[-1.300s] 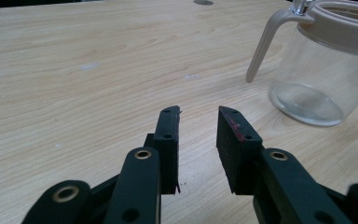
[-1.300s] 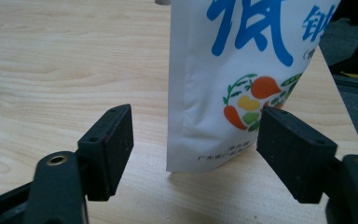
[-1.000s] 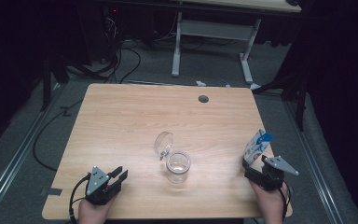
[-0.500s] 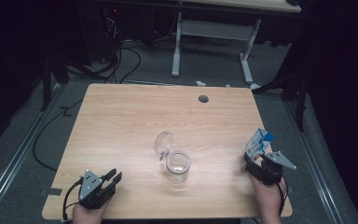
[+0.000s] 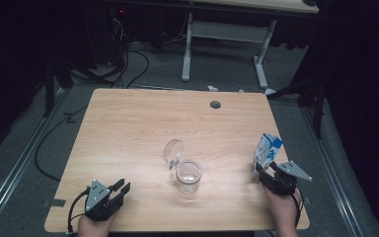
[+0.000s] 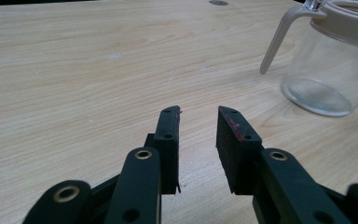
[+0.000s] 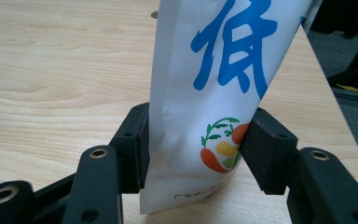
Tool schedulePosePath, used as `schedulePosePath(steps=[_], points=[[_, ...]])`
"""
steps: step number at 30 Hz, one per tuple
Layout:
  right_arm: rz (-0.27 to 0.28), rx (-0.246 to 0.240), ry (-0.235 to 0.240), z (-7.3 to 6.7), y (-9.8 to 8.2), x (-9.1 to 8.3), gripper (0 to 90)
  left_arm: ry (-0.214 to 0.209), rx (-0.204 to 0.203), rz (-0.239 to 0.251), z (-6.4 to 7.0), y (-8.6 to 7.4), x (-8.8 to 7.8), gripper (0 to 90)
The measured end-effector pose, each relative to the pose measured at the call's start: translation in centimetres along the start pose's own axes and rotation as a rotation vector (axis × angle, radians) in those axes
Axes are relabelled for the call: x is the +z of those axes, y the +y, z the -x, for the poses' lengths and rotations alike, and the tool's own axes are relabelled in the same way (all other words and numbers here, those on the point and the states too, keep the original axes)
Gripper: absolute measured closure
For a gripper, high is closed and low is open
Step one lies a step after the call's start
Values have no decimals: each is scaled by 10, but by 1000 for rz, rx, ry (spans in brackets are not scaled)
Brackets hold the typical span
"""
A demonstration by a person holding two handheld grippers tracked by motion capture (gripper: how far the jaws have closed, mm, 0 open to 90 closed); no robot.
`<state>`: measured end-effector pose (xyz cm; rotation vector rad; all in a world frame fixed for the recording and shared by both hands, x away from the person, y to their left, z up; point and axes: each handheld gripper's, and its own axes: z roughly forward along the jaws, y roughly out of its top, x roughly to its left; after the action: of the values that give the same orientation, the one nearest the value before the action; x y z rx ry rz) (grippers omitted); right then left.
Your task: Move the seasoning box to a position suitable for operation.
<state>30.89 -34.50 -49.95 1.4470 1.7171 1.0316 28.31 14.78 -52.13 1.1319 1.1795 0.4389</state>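
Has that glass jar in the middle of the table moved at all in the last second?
No. The glass jar stands in the same spot, in line below the table's round hole.

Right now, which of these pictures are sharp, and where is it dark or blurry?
High view: the table is evenly lit, the room around it nearly black. Left gripper view: the glass jar looks crisp, with soft highlights. Right gripper view: the white pouch is in focus, the dark corner behind it murky.

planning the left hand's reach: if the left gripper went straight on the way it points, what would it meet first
Probably nothing soon: the left gripper points over bare table, and the glass jar sits off to the right of its line.
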Motion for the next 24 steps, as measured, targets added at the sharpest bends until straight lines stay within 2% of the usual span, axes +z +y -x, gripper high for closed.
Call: schedulePosePath(steps=[7, 14, 24], points=[[6, -46, 66, -11, 1, 6, 481, 7, -9, 6, -2, 2, -3, 703], [-5, -30, 67, -9, 2, 4, 429, -4, -8, 0, 0, 0, -1, 702], [-13, -27, 27, -5, 1, -3, 374, -18, -9, -3, 3, 0, 3, 701]])
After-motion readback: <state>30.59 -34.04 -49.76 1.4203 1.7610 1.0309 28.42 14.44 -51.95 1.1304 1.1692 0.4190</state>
